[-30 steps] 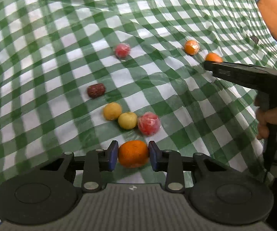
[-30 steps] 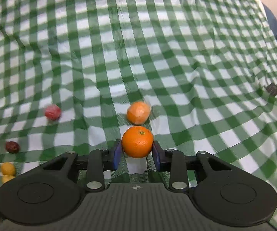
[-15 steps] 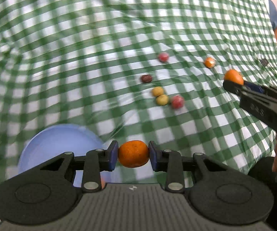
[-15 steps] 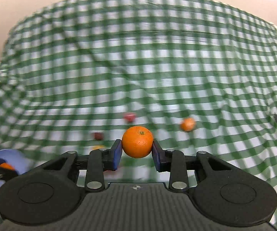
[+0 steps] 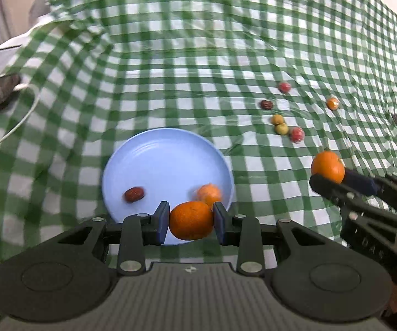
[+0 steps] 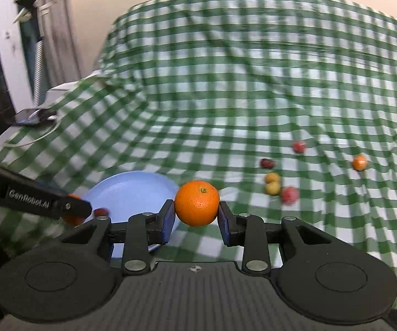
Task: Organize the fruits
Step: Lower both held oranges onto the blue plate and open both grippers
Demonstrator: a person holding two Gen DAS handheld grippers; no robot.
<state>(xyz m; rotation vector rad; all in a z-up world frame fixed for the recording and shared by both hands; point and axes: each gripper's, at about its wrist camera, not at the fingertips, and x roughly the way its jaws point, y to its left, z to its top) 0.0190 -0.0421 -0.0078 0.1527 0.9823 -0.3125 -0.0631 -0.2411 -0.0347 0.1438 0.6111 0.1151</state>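
From the left wrist camera, the left gripper (image 5: 191, 222) has its fingers pressed on a mandarin (image 5: 191, 220), held over the near rim of the blue plate (image 5: 154, 162). On the plate lie a dark date (image 5: 134, 194) and a wrapped orange fruit (image 5: 208, 193). Right of the plate, the right gripper (image 5: 333, 178) clamps an orange (image 5: 327, 166). Beyond the plate to the right, small loose fruits (image 5: 281, 125) sit scattered on the green checked cloth (image 5: 198, 55).

From the right wrist camera, the right gripper (image 6: 197, 216) fingers squeeze the orange (image 6: 197, 203) just right of the plate (image 6: 132, 193). The left gripper (image 6: 71, 209) reaches in over the plate's left side, still pinching its mandarin (image 6: 72, 218).
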